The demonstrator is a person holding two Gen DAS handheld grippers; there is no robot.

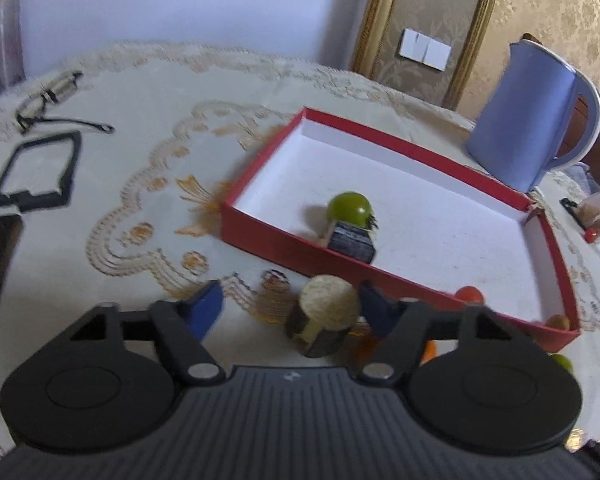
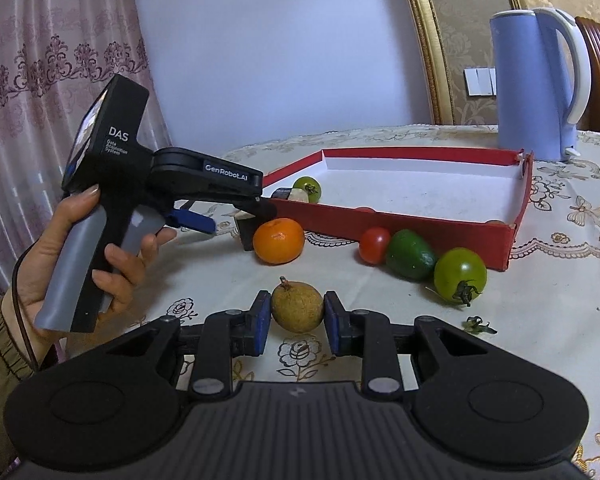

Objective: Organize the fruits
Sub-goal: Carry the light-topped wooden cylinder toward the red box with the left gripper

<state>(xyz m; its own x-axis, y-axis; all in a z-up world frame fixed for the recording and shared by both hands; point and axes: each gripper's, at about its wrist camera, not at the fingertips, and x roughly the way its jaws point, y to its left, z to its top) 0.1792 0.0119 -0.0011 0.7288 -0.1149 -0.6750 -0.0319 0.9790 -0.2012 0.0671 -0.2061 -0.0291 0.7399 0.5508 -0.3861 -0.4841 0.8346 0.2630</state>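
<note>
Your right gripper (image 2: 297,317) was clamped on a small brown round fruit (image 2: 297,309), one blue pad touching each side of it. You took it across its widest part, so it could not roll out, and its short stem pointed up and slightly to the left. The fruit is nearly a ball, so its long axis was hard to name; I judge it ran from the stem downward. Whether it rested on the tablecloth (image 2: 540,340) or was just lifted, I cannot tell.

Your left gripper (image 1: 292,306) was held apart, with nothing between the fingers. It hovered over a dark cylinder with a pale top (image 1: 323,320) that stood on the cloth just beside the near wall of the red box (image 1: 260,236). Probably you kept it open to be ready for the next pick.

Inside the box lay one green tomato (image 1: 349,207), touching a small dark block (image 1: 352,241). Outside, along the front wall, waited an orange (image 2: 278,240), a red tomato (image 2: 375,245), a dark green oval fruit (image 2: 410,254) and a second green tomato (image 2: 460,274). The oval fruit lay on its side, its long axis slanting along the table, lower toward the right. The second green tomato had its stem turned down toward you. I judge the sorting was at an early stage.
</note>
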